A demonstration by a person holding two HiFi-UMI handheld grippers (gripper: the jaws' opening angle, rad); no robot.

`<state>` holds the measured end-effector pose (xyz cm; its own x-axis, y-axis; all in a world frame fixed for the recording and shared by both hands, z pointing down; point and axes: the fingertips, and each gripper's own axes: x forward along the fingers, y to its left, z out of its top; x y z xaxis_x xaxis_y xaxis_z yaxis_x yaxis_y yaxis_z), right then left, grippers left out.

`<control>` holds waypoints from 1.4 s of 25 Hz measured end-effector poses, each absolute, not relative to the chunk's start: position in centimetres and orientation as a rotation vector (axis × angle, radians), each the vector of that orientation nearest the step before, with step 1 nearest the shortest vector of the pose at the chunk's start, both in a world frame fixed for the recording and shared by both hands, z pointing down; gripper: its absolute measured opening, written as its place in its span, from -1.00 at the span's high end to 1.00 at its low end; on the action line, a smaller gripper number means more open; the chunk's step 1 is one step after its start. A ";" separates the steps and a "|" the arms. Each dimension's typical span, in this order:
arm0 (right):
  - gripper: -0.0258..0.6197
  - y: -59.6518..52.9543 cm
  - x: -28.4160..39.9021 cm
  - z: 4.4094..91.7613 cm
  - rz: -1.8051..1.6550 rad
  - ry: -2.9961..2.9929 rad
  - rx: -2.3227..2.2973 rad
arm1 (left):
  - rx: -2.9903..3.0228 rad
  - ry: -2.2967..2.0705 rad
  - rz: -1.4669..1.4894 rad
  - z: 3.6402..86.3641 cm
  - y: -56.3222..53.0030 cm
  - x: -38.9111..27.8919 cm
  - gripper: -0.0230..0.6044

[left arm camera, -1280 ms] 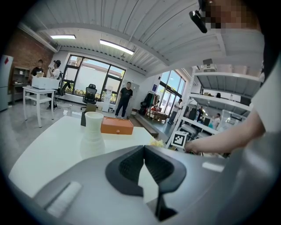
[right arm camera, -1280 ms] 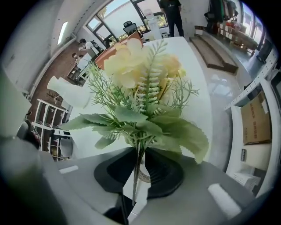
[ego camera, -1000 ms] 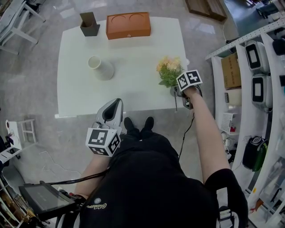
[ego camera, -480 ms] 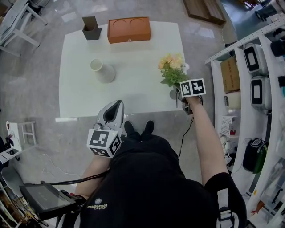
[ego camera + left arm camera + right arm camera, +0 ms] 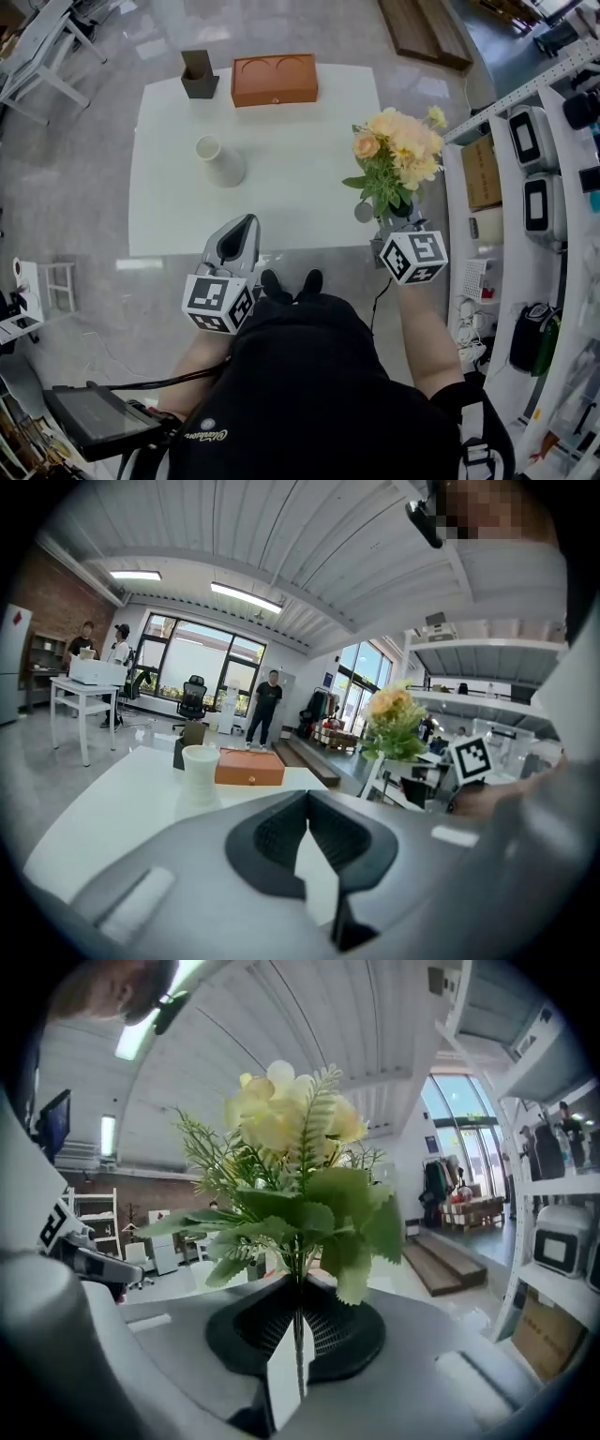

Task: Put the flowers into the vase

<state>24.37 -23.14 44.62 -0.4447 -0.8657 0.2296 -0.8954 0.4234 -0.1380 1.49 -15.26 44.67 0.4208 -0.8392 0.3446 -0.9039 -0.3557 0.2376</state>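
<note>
Flowers [image 5: 398,150] [image 5: 291,1166]: a bunch of pale yellow and peach blooms with green leaves, held upright in the air over the right edge of the table [image 5: 300,141]. The stems run down into the right gripper [image 5: 389,227] [image 5: 298,1335], whose jaws are pinched on the thin stem bundle, with the leaves spreading just above the pads.

Vase [image 5: 218,159] [image 5: 200,764]: white, standing upright on the left half of the table, well apart from the flowers.

Left gripper [image 5: 242,223] [image 5: 307,794]: level with the table's near edge and pointing toward the vase. Its jaws are pressed together at the tips with nothing between them.

Far edge of the table: an orange box [image 5: 274,80] [image 5: 248,767], and to its left a dark holder [image 5: 198,75].

Right of the table: white shelves [image 5: 548,216] carrying equipment.
</note>
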 end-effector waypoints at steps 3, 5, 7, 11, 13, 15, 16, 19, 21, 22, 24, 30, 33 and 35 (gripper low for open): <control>0.83 -21.2 24.1 43.2 0.291 -2.586 1.614 | 2.295 -1.514 0.213 44.0 -15.3 1.4 0.91; 0.83 -20.6 24.1 43.3 0.298 -2.590 1.622 | 2.299 -1.525 0.206 43.7 -15.4 1.4 0.91; 0.83 -20.5 24.1 43.6 0.313 -2.593 1.620 | 2.300 -1.533 0.206 43.6 -15.6 1.4 0.91; 0.83 -21.0 24.4 43.0 0.288 -2.613 1.608 | 2.292 -1.558 0.210 43.4 -15.6 1.6 0.91; 0.83 -21.1 24.5 42.8 0.281 -2.625 1.603 | 2.286 -1.574 0.213 43.3 -15.4 1.7 0.91; 0.83 -21.2 24.4 42.8 0.291 -2.640 1.591 | 2.275 -1.600 0.218 43.0 -15.1 1.3 0.91; 0.83 -21.2 24.2 42.8 0.295 -2.646 1.582 | 2.267 -1.615 0.220 42.9 -14.8 1.1 0.91; 0.83 -21.3 24.1 42.9 0.280 -2.650 1.552 | 2.242 -1.652 0.219 42.6 -14.3 0.4 0.91; 0.83 -21.3 24.1 43.1 0.281 -2.649 1.547 | 2.231 -1.671 0.213 42.7 -14.1 -0.2 0.91; 0.83 -21.2 24.0 43.1 0.285 -2.650 1.550 | 2.227 -1.681 0.206 42.6 -14.1 -0.6 0.91; 0.83 -21.0 23.6 42.8 0.280 -2.650 1.563 | 2.228 -1.696 0.190 42.3 -14.2 -1.5 0.91; 0.83 -20.9 15.6 42.1 0.239 -2.602 1.669 | 2.256 -1.702 0.164 42.4 -14.9 -12.0 0.91; 0.83 -20.7 10.4 42.0 0.238 -2.549 1.742 | 2.285 -1.691 0.166 42.1 -15.5 -18.9 0.91; 0.83 -20.1 6.7 41.7 0.253 -2.530 1.779 | 2.300 -1.682 0.179 41.7 -15.6 -23.0 0.91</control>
